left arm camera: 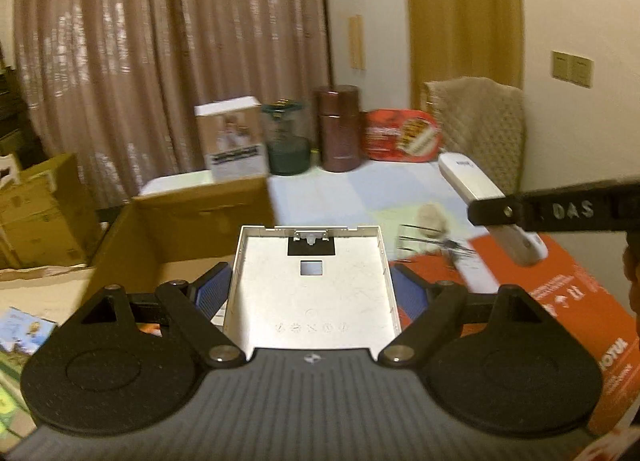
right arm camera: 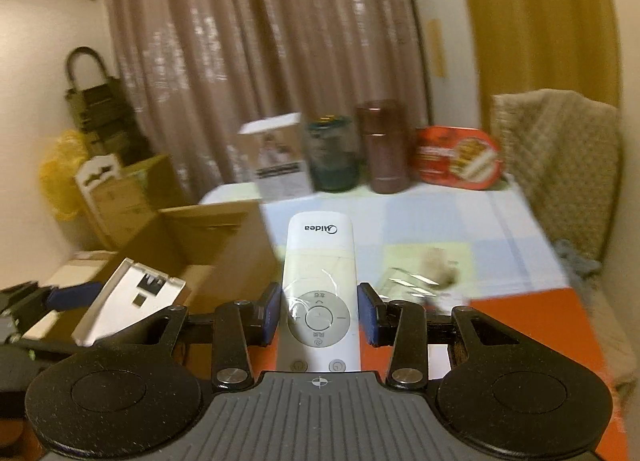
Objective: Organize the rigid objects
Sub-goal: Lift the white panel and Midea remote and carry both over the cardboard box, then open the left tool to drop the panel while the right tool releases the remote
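Note:
My left gripper is shut on a flat white plastic tray-like cover, held level in the air beside an open cardboard box. My right gripper is shut on a white Midea remote control, pointing forward above the table. In the left wrist view the remote and the right gripper's finger show at the right. In the right wrist view the white cover and the left gripper's blue pad show at the lower left, over the box.
At the table's back stand a white carton, a green jar, a brown canister and a red tin. An orange box lies at the right, with thin metal forks by it. A padded chair stands behind.

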Demonstrator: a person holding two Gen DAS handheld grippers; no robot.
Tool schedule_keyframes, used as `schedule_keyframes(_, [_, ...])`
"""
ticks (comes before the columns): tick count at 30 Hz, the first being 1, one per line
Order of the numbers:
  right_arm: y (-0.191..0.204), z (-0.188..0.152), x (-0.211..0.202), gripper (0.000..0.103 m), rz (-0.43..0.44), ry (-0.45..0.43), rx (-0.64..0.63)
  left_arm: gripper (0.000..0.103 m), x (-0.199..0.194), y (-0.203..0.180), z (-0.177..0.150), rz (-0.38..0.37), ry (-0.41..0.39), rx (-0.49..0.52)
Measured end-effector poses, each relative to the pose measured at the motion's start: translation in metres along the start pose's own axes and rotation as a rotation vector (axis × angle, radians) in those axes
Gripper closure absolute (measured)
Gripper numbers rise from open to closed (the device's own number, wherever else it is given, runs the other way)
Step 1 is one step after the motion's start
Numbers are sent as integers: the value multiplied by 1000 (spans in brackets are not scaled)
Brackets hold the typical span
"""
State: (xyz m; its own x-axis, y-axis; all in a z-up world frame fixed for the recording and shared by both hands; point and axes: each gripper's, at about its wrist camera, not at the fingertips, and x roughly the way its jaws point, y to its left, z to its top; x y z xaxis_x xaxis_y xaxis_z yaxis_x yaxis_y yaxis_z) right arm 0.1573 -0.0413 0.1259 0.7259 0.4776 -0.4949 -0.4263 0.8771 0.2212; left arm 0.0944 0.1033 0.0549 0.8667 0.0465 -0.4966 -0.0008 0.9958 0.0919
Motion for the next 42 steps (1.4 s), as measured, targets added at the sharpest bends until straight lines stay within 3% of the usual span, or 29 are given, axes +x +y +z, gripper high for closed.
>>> schedule_keyframes(10, [61,8,42,66,167,50,-28,20,-5,90,2,124,32,-65])
schedule_keyframes(18, [103,4,75,65,262,99,-75,20,9,116,-8,142,68,-76])
schedule_keyframes(42, [116,-9,121,65,247,180,-95,20,34,133,-25,104,135,-82])
